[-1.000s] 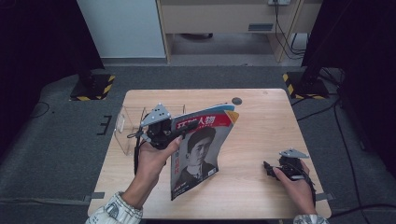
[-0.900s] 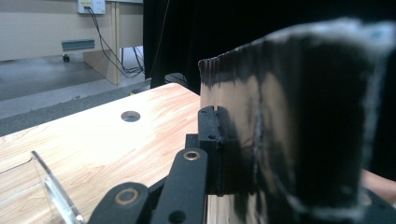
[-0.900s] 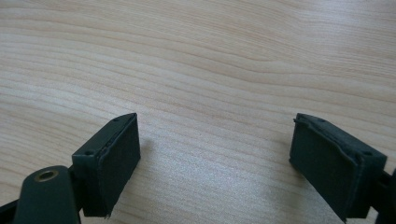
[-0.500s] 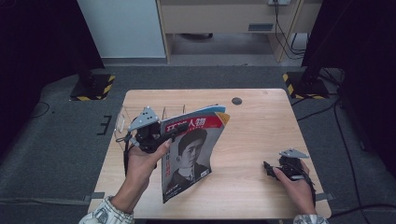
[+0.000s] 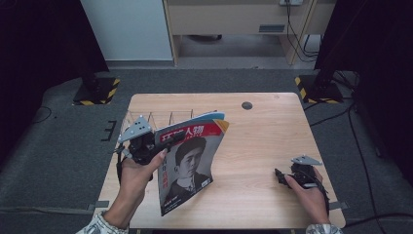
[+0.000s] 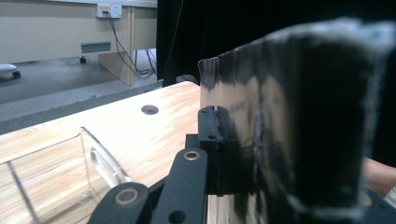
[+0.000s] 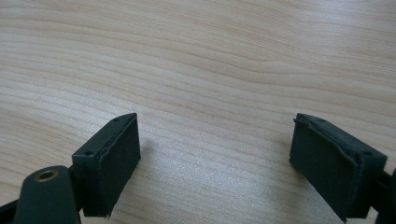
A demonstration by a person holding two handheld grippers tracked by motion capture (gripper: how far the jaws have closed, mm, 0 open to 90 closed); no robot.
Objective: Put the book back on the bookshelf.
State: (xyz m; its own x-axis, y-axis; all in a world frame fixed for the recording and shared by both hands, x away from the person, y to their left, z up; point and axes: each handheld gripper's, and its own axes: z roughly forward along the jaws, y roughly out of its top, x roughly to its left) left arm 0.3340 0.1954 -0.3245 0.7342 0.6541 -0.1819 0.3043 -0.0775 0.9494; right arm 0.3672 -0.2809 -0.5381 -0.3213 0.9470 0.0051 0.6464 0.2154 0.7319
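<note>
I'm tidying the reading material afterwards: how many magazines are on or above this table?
1: the magazine is held upright in the left gripper, beside the clear rack. A second copy behind it could be hidden.

Your magazine (image 5: 187, 163) has a red band on top with white letters, a dark picture of a person below, and blue and yellow page edges. Your left gripper (image 5: 160, 146) is black with a grey plate. The table (image 5: 263, 141) is light wood with wavy lines. The rack (image 5: 146, 118) is see-through. Your sleeve (image 5: 100, 226) is checked.
</note>
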